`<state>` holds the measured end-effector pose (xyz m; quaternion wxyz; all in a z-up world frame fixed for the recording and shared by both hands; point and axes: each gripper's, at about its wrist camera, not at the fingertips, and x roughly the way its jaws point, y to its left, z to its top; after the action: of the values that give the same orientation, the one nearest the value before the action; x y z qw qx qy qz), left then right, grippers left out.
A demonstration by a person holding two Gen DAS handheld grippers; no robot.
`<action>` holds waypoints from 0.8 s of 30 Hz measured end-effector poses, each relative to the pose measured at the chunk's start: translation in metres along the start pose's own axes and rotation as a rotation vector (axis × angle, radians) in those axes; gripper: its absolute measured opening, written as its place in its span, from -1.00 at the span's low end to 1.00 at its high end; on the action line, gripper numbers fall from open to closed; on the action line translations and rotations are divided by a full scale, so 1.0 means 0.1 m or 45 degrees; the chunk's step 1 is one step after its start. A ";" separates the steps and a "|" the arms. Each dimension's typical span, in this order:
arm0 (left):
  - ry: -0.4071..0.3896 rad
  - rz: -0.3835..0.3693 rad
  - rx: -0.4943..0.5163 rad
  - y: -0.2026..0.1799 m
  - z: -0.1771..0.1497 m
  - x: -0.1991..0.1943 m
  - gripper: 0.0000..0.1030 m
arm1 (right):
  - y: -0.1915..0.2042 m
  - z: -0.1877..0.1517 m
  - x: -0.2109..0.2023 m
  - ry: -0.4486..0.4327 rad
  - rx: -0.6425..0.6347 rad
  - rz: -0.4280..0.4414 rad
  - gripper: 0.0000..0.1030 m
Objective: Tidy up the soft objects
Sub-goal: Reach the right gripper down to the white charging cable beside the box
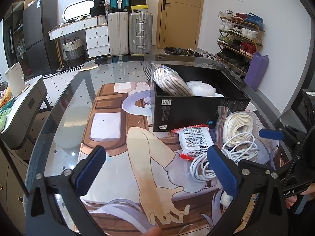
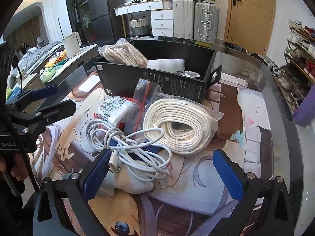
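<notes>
We hold our left gripper [image 1: 157, 169] low over the glass table [image 1: 65, 102], its blue-padded jaws spread wide with nothing between them but the printed mat [image 1: 118, 137] under the glass. Our right gripper [image 2: 163, 175] is likewise wide open, hovering just short of the pile of soft things. In the right wrist view, a tangled white charging cable [image 2: 133, 145] lies between the tips of the fingers, draped over a pale cloth pouch [image 2: 133, 181] that sits close against the left-hand pad. Just beyond the cable rests a coil of cream rope in a clear zip bag [image 2: 177, 125], and touching its left side is a white packet with printed diagrams and red edges [image 2: 114, 110]. Behind them all stands the open black box [image 2: 157, 78], which already holds a bagged bundle of striped rope [image 2: 124, 55] leaning over its left rim, and next to that a piece of white foam wrap [image 2: 167, 64]. From the left wrist view we see the same box [image 1: 196, 112] to the right of centre, with the packet [image 1: 195, 139], the bagged coil [image 1: 238, 125] and the cable [image 1: 216, 163] crowded in front of it, the cable partly behind our right-hand pad. The blue fingertip of the right gripper [image 1: 271, 134] shows at the far right, near the coil.
</notes>
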<state>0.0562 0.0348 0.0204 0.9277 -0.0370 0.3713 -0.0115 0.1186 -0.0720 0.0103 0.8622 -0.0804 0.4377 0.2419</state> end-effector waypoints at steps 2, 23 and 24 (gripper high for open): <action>0.001 0.004 -0.001 0.01 0.00 0.01 1.00 | 0.01 0.00 0.02 0.010 0.028 0.010 0.98; -0.002 0.016 -0.013 0.07 0.00 0.02 1.00 | 0.31 -0.05 0.17 -0.004 0.047 0.027 0.85; -0.001 0.017 -0.012 0.07 0.00 0.02 1.00 | 0.31 -0.05 0.17 -0.002 0.050 0.034 0.78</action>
<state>0.0575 0.0415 0.0186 0.9277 -0.0388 0.3712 -0.0034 0.1082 -0.0409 -0.0043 0.8607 -0.0576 0.4427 0.2449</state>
